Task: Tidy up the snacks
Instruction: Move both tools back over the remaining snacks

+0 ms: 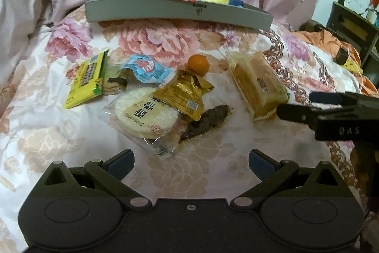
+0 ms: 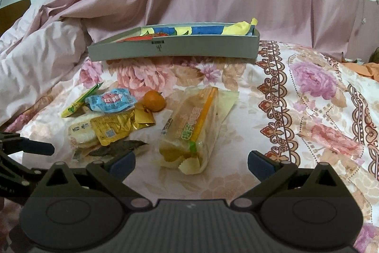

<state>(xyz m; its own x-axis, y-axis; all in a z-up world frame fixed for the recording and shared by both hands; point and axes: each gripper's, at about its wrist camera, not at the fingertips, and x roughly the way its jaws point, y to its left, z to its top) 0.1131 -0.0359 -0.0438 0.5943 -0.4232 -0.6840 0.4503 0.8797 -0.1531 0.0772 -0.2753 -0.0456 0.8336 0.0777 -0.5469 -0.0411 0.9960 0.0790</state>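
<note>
Both sets of jaws stand wide open and empty over the floral bedspread [image 2: 308, 87]. Ahead of the right gripper [image 2: 191, 164] lies the bread pack [image 2: 191, 125]; ahead of the left gripper [image 1: 191, 160], the rice cracker pack [image 1: 144, 113], gold pouch [image 1: 182, 94] and orange [image 1: 198, 65]. Farthest back sits the grey tray [image 1: 165, 13].

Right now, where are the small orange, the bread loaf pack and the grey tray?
small orange [image 1: 198, 64], left wrist view, middle of its skin
bread loaf pack [image 2: 191, 128], right wrist view, printed wrapper
grey tray [image 2: 189, 49], right wrist view, front wall

Bare bedspread [image 2: 236, 134] right of bread pack [image 2: 189, 129] (snack pile [image 2: 106, 125] crowds left).
</note>
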